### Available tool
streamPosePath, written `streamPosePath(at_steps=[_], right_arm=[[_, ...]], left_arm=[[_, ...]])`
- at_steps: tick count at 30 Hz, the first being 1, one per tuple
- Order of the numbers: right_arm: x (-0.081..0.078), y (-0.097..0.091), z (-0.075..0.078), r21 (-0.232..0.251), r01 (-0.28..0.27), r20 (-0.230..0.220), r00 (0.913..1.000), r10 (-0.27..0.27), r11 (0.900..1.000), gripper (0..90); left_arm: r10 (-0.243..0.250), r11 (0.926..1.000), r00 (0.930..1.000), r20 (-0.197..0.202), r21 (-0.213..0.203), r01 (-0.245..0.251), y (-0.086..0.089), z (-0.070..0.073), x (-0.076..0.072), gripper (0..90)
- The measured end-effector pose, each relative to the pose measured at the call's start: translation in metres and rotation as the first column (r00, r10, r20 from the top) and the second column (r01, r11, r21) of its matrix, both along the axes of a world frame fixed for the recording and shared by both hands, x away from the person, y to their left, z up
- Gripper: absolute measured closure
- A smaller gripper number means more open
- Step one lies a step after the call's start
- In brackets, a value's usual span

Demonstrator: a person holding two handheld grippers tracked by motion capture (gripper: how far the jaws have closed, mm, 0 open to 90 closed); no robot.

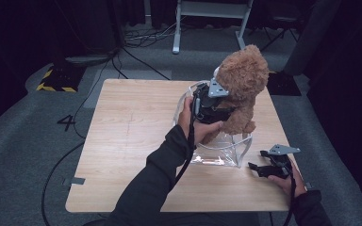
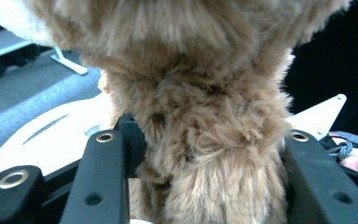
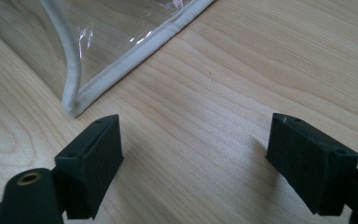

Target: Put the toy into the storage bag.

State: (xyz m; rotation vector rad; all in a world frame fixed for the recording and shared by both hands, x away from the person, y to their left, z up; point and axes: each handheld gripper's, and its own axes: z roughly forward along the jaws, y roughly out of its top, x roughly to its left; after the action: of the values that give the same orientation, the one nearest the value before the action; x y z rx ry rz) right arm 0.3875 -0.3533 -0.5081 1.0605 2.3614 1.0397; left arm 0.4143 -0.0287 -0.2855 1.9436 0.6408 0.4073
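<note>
— High view first: where is the teddy bear (image 1: 242, 87) against my left claw (image 1: 215, 114)?

— Your left claw grips it around the middle from its nine o'clock side. The bear stands upright in the mouth of the clear bag (image 1: 226, 147), its head toward twelve o'clock and its feet down inside the bag.

— And in my left gripper view?

— Brown fur of the teddy bear (image 2: 205, 140) runs between both black jaws, and they press into it on either side. So my left claw (image 2: 200, 154) is clamped on the bear.

— My right claw (image 1: 260, 168)?

— It rests low on the bench (image 1: 122, 141) at about four o'clock from the bag, just beside the bag's near corner, well apart from the bear. In my right gripper view the right claw (image 3: 193, 140) stands wide with bare wood between the jaws, and the white-piped corner of the clear bag (image 3: 121, 60) lies at eleven o'clock, near but not touched.
</note>
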Motion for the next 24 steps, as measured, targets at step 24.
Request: streamPosePath(at_steps=[24], right_arm=[[0.000,0.000,0.000,0.000,0.000,0.000,1.0000,0.000,1.0000,17.8]], left_arm=[[-0.042,0.9825,0.9960,-0.079,0.178,0.055,-0.002,-0.018,0.011,52.0]])
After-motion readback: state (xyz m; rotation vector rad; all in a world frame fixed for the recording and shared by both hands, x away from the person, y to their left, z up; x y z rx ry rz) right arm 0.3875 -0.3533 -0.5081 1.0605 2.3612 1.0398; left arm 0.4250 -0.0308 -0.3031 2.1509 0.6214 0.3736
